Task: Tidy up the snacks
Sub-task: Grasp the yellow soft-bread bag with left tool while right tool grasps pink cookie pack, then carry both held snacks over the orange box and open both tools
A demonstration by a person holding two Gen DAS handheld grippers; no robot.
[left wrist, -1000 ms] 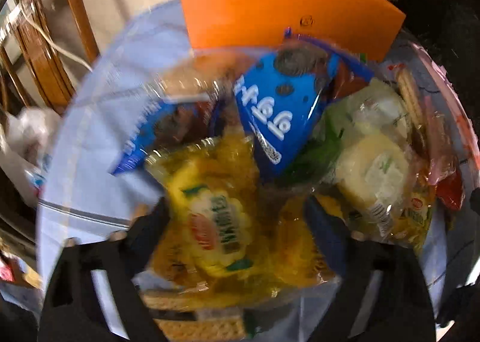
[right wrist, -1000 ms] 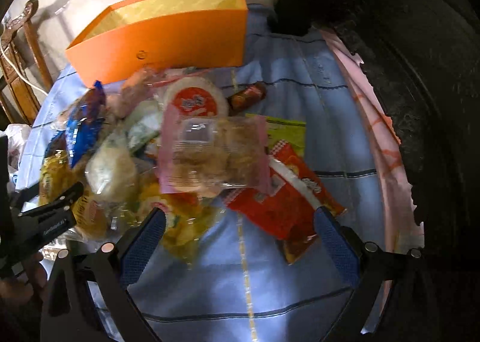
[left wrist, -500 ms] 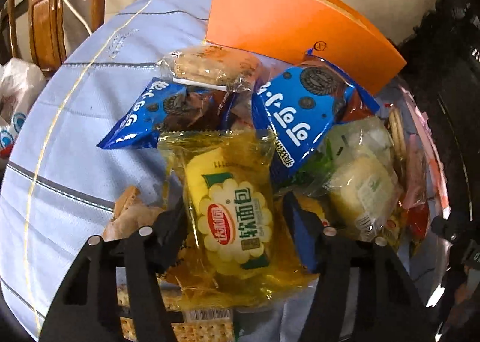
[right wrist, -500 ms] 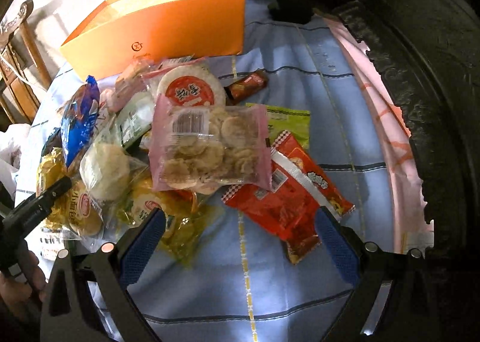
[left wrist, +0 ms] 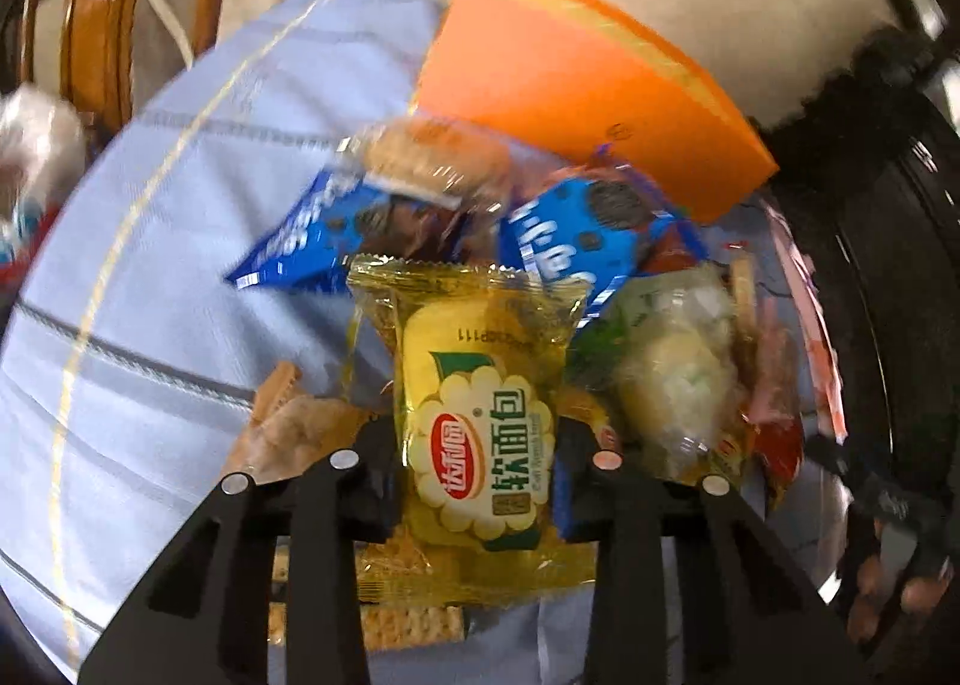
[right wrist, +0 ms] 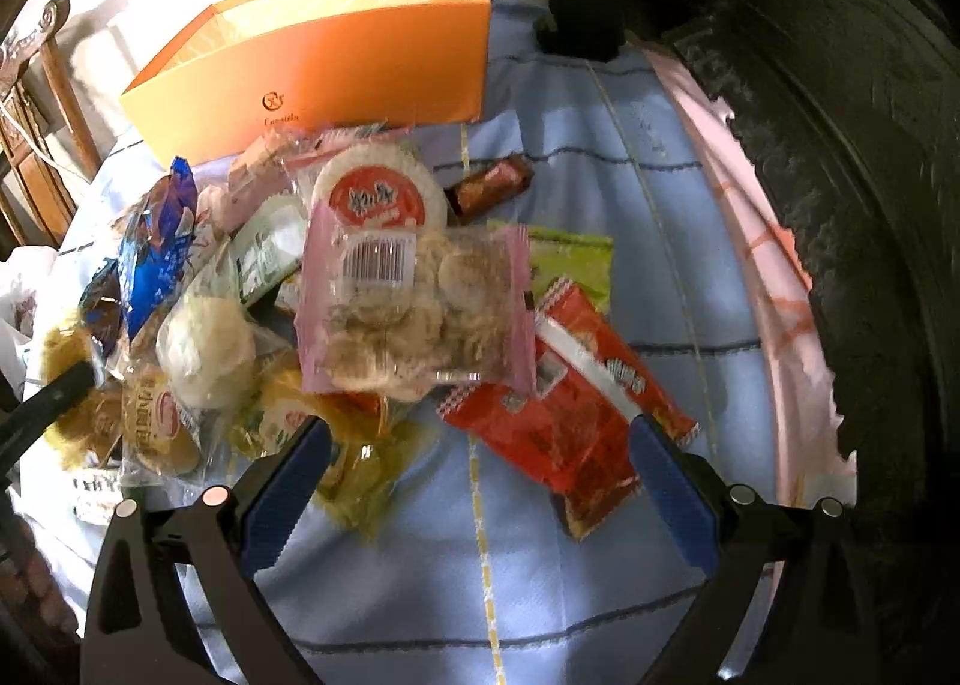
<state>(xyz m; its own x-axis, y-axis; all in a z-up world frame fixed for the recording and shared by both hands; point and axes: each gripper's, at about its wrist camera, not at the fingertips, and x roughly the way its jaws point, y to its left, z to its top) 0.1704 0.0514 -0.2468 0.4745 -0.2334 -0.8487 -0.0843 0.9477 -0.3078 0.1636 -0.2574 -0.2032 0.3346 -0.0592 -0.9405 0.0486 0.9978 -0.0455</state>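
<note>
Yellow packet (left wrist: 480, 433) "软面包", left gripper (left wrist: 477, 469) fingers clamping.

One orange box (right wrist: 336, 60) stands at the far edge of the table (right wrist: 600, 565). Two blue cookie packets (left wrist: 576, 247) lie just in front of it, toward the left edge. Yellow soft-bread packets (left wrist: 480, 433) number at least three, though the heap hides some. There is one pink bag of round crackers (right wrist: 420, 313), one round red-and-white cake (right wrist: 378, 199), one small brown bar (right wrist: 495, 184), one green packet (right wrist: 570, 259) and two red packets (right wrist: 570, 421). Two grippers are in view: one left gripper (left wrist: 477, 475), one right gripper (right wrist: 474, 481).
</note>
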